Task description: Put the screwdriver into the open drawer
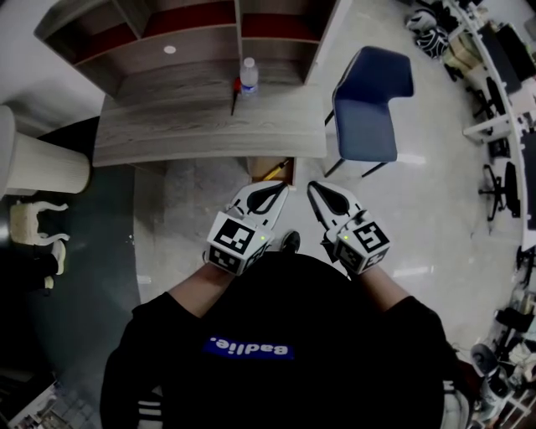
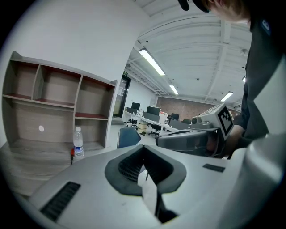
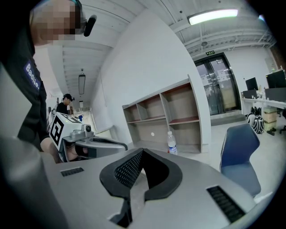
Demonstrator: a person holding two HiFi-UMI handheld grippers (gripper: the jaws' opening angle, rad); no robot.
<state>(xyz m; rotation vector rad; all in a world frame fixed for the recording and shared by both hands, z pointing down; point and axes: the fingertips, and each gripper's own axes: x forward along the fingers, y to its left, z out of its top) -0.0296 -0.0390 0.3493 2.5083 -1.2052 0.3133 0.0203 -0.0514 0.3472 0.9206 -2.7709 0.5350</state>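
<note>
The screwdriver (image 1: 235, 95), with a red handle and dark shaft, lies on the grey wooden desk (image 1: 167, 126) next to a water bottle (image 1: 249, 75). In the left gripper view its red handle (image 2: 72, 154) shows beside the bottle (image 2: 78, 143). A drawer (image 1: 270, 170) stands pulled out under the desk's front edge. My left gripper (image 1: 273, 195) and right gripper (image 1: 322, 194) hover side by side in front of the person's chest, short of the desk. Both are shut with nothing between the jaws, as seen in the left gripper (image 2: 144, 150) and right gripper (image 3: 142, 154) views.
A shelf unit (image 1: 180, 25) rises at the back of the desk. A blue chair (image 1: 368, 105) stands to the right of the desk. A pale cylindrical stool (image 1: 38, 163) sits at the left. Office desks and clutter (image 1: 494, 75) line the right side.
</note>
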